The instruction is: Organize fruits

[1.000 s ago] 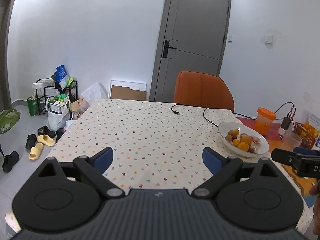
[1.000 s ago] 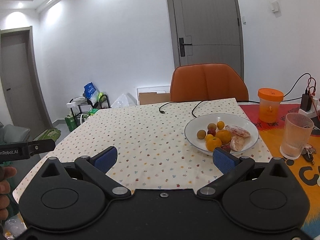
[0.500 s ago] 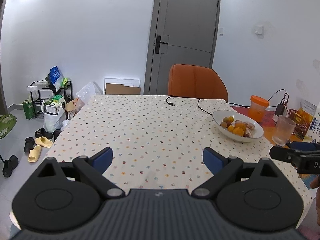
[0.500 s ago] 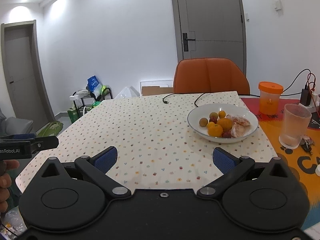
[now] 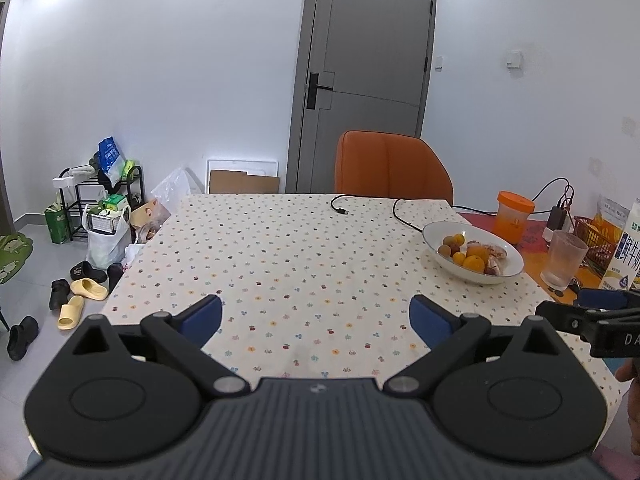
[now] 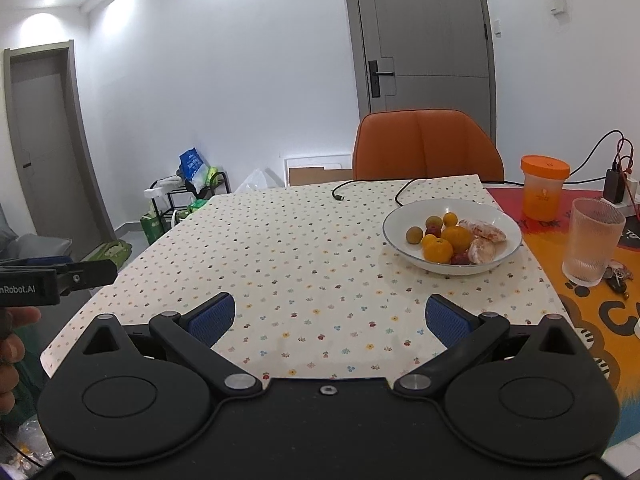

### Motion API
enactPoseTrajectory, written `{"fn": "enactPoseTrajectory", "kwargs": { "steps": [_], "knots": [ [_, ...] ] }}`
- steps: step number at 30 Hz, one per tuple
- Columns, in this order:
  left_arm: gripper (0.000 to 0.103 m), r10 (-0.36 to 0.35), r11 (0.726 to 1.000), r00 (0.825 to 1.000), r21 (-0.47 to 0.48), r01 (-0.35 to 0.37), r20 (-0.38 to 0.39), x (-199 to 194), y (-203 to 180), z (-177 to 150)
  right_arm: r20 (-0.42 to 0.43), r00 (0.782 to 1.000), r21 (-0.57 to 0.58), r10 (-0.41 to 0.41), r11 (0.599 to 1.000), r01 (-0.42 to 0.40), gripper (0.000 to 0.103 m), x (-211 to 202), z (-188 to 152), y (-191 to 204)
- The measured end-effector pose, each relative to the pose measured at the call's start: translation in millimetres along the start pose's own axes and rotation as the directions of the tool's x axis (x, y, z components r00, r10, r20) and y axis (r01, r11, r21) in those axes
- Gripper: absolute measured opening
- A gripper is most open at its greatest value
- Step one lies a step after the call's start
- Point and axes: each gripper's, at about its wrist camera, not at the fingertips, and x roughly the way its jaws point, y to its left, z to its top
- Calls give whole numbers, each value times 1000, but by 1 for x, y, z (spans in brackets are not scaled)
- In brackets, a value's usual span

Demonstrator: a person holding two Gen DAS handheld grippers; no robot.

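**Both grippers spread wide over the near table edge, fruit bowl ahead to the right**

The left gripper [image 5: 316, 318] hangs with its blue pads far apart and nothing between them, above the dotted tablecloth [image 5: 288, 256]. The right gripper [image 6: 330, 318] is likewise spread and empty. The white bowl [image 6: 404, 216] of fruits [image 6: 448, 240] sits ahead and right of both, nearer the right gripper. Beyond its right fingertip stands a ribbed glass [image 6: 592, 240]; farther off, an orange-lidded jar [image 6: 544, 188] and an orange chair [image 6: 428, 146].

L gripper [image 5: 316, 320] & R gripper [image 6: 328, 318] both wide open, empty.
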Motion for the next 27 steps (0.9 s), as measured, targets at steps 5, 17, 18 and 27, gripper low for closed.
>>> {"fn": "enactPoseTrajectory", "kwargs": {
  "steps": [5,17,18,27],
  "knots": [
    [99,-4,1000,1000,2,4,-14,3,-2,-2,-8,1000,13,5,1000,-5,103,1,-1,-4],
    [100,2,1000,1000,-5,-2,-29,4,0,-3,-13,1000,13,8,1000,-8,103,2,-3,-4],
    [100,3,1000,1000,-6,-3,-30,5,0,-3,-13,1000,13,8,1000,-8,103,2,-3,-4],
    [100,6,1000,999,-6,-6,-34,6,1,-3,-15,1000,11,8,1000,-8,103,3,-3,-2]
  ]
}}
